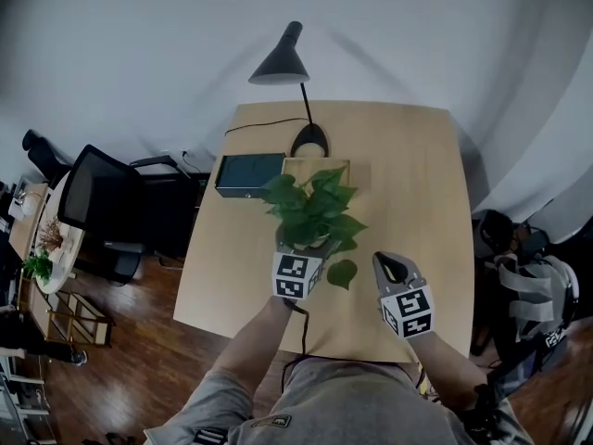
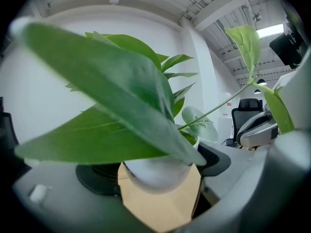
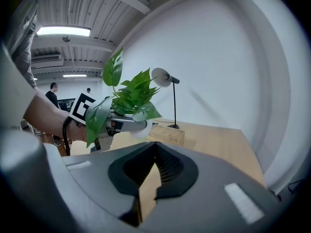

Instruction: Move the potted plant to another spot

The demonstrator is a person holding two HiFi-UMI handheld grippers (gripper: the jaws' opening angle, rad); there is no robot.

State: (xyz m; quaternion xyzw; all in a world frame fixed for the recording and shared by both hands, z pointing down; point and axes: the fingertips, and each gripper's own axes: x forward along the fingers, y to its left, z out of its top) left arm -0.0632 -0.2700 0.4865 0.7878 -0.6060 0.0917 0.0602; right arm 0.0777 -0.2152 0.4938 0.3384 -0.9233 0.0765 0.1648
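Observation:
The potted plant [image 1: 313, 213], leafy green in a small white pot [image 2: 158, 171], is at the near middle of the wooden table [image 1: 408, 174]. My left gripper [image 1: 310, 245] is shut on the pot, one black pad on each side of it. In the right gripper view the pot [image 3: 139, 128] hangs clear above the tabletop in those jaws. Big leaves fill most of the left gripper view. My right gripper [image 1: 388, 265] is just right of the plant over the table's near part. Its jaws [image 3: 154, 147] are shut, with nothing between them.
A black desk lamp [image 1: 283, 58] stands at the table's far edge. In front of it lie a dark box [image 1: 248, 172] and a low wooden box [image 1: 315, 167]. A black office chair [image 1: 102, 202] stands left of the table, and bags [image 1: 528, 286] lie on the floor at the right.

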